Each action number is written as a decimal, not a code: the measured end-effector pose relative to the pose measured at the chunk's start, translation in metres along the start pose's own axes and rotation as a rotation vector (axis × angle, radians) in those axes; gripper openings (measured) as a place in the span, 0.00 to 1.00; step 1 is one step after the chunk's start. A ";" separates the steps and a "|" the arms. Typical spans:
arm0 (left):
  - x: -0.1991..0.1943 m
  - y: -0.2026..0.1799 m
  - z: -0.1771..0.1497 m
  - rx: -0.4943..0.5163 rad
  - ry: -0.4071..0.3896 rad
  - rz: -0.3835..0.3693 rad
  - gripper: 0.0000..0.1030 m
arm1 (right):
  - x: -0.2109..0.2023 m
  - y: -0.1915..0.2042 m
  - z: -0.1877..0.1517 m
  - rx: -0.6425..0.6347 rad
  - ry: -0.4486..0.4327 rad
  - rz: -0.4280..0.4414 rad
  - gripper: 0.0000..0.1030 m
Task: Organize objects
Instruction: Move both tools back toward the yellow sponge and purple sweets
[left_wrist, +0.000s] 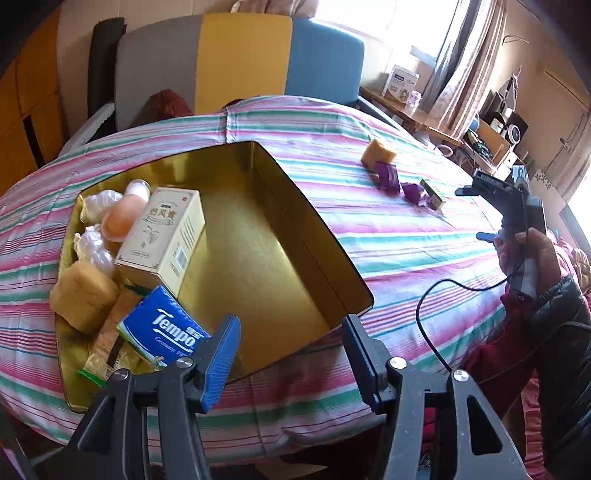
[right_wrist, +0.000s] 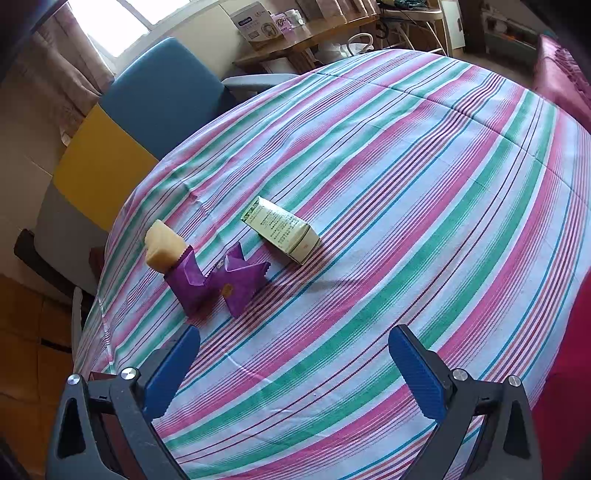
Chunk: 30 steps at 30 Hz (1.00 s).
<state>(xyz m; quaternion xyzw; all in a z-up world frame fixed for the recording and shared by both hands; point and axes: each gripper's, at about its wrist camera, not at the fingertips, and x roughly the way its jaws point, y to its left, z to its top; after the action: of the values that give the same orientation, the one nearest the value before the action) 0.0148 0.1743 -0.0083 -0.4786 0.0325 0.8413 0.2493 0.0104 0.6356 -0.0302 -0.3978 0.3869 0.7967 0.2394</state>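
The left gripper (left_wrist: 291, 354) hung with its blue pads spread wide and nothing between them, above the near edge of the striped tabletop (left_wrist: 388, 240) and over the near end of the gold tin (left_wrist: 258, 236). The tin lay open on the cloth, its right half bare. Its left half held a cream box (left_wrist: 162, 236) lying on its side, a blue Tempo pack (left_wrist: 162, 328) just below it, a yellow sponge (left_wrist: 83, 295) at the left wall, a peach ball (left_wrist: 118, 221) and white crumpled plastic (left_wrist: 98, 206) toward the far left corner. A clear packet (left_wrist: 107, 350) lay under the Tempo pack near the tin's front edge.

Well apart from the tin, toward the far right part of the tabletop, a small row of things lay on the cloth: a second sponge (right_wrist: 162, 247), touching a purple wrapper (right_wrist: 192, 280), another purple wrapper (right_wrist: 243, 280) just beside that, and a small green box (right_wrist: 280, 232) near them on the right, lying flat.

The right gripper (right_wrist: 293, 369) was also wide open and empty, held over the near edge of the tabletop with the wrappers and green box ahead of it. In the left wrist view it showed at the right edge, in the person's hand (left_wrist: 528, 254), off the tabletop's right side.
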 end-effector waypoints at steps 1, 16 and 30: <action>0.001 -0.001 0.000 0.005 0.003 0.001 0.56 | 0.000 0.000 0.000 0.002 -0.001 0.000 1.00; 0.002 -0.017 0.015 0.064 -0.007 -0.037 0.56 | -0.006 -0.009 0.003 0.058 -0.018 0.021 1.00; 0.017 -0.050 0.040 0.109 0.010 -0.089 0.56 | -0.006 -0.005 0.002 0.038 -0.031 0.034 1.00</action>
<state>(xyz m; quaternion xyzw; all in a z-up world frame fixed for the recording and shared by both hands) -0.0012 0.2360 0.0083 -0.4695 0.0582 0.8239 0.3120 0.0158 0.6398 -0.0268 -0.3740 0.4049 0.7993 0.2393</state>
